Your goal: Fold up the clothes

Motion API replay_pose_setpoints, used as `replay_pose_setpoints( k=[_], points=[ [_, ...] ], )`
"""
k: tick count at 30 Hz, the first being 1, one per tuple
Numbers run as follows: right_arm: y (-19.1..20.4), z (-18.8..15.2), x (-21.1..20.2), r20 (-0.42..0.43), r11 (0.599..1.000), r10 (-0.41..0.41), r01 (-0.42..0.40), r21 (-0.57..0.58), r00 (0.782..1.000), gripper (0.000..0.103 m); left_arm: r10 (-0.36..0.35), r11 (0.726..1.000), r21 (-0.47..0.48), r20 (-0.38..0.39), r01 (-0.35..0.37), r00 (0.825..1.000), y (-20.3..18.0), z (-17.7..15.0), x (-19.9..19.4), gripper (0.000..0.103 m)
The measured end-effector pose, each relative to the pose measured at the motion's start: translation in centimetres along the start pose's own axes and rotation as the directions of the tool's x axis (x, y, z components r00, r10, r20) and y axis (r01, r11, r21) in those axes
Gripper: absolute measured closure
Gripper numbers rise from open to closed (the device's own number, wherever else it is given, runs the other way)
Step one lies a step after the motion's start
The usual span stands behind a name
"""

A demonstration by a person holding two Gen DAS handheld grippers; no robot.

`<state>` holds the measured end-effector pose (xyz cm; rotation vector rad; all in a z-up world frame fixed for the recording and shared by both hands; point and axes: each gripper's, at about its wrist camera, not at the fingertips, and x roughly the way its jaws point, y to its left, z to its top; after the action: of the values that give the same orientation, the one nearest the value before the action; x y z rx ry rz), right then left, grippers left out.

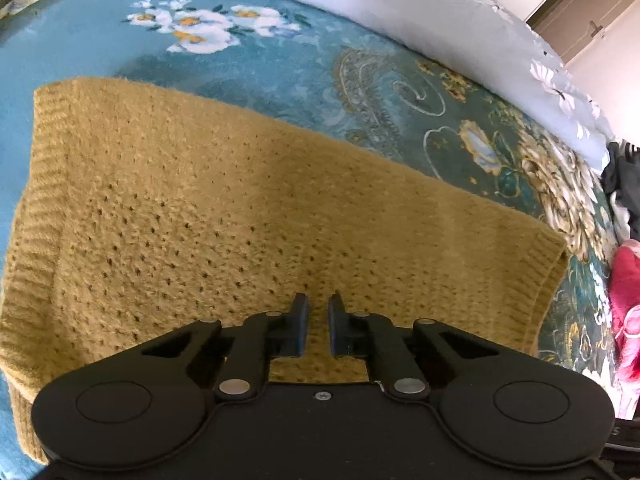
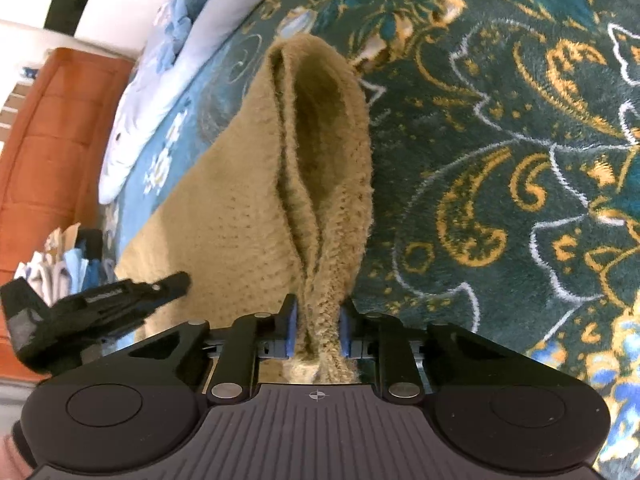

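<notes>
Partly folded: mustard sweater (image 1: 248,216) flat on the bed (image 1: 280,64) beyond left gripper (image 1: 318,312), jaws narrowly parted, empty. Right gripper (image 2: 317,332) jaws clamping its bunched ribbed edge. Final fold pending.

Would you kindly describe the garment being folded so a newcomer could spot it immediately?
Start at the bed covered by a teal floral blanket. Lying on it, nearest the cameras, is the mustard-yellow knitted sweater, one ribbed edge pinched by the right gripper. Its fuzzy open-knit holes and plain colour set it apart from the white quilt and the red clothing.
</notes>
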<state>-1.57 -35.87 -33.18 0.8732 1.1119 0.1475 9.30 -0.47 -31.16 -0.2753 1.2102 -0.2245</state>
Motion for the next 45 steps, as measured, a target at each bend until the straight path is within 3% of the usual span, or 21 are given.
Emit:
replay_pose_setpoints(
  k=[10, 15, 17, 23, 25, 28, 32, 39, 42, 45],
  points=[
    [8.3, 0.0, -1.0, 0.079, 0.992, 0.085, -0.077, -0.096, 0.993, 0.088, -0.030, 0.997, 0.068, -0.064, 0.034, 0.997, 0.6, 1.1, 1.9, 0.094],
    [13.8, 0.6, 0.4, 0.076, 0.979, 0.134, -0.120, -0.162, 0.988, 0.088, -0.164, 0.985, -0.054, -0.066, 0.161, 0.984, 4.2, 2.3, 0.4, 0.094],
    [15.9, 0.6, 1.3, 0.067, 0.972, 0.150, -0.135, -0.194, 0.986, 0.088, -0.207, 0.973, -0.114, -0.045, 0.201, 0.977, 6.1, 2.6, -0.6, 0.088],
    [22.5, -0.5, 5.8, -0.030, 0.932, 0.176, -0.177, -0.317, 0.984, 0.088, -0.260, 0.939, -0.225, 0.036, 0.261, 0.965, 12.7, 3.9, -4.4, 0.077],
    [24.8, -1.5, 8.3, -0.089, 0.912, 0.165, -0.186, -0.365, 0.982, 0.088, -0.271, 0.924, -0.263, 0.061, 0.277, 0.961, 15.2, 4.4, -5.8, 0.071],
    [27.3, -3.2, 12.1, -0.180, 0.892, 0.123, -0.189, -0.412, 0.976, 0.091, -0.268, 0.913, -0.296, 0.086, 0.282, 0.959, 18.3, 4.9, -7.2, 0.071],
    [29.8, -5.8, 16.7, -0.275, 0.855, 0.016, -0.156, -0.495, 0.961, 0.091, -0.239, 0.919, -0.301, 0.093, 0.256, 0.967, 21.7, 5.2, -8.6, 0.069],
    [30.4, -7.2, 19.7, -0.300, 0.841, -0.116, -0.067, -0.538, 0.947, 0.091, -0.243, 0.904, -0.334, 0.112, 0.267, 0.964, 25.4, 5.5, -9.3, 0.066],
    [30.6, -7.5, 20.0, -0.296, 0.827, -0.150, -0.045, -0.560, 0.943, 0.090, -0.277, 0.896, -0.319, 0.141, 0.309, 0.950, 25.7, 6.3, -9.6, 0.062],
    [30.6, -7.8, 20.4, -0.291, 0.819, -0.169, -0.031, -0.573, 0.942, 0.090, -0.327, 0.902, -0.241, 0.158, 0.358, 0.932, 24.6, 8.2, -9.4, 0.056]
  ],
)
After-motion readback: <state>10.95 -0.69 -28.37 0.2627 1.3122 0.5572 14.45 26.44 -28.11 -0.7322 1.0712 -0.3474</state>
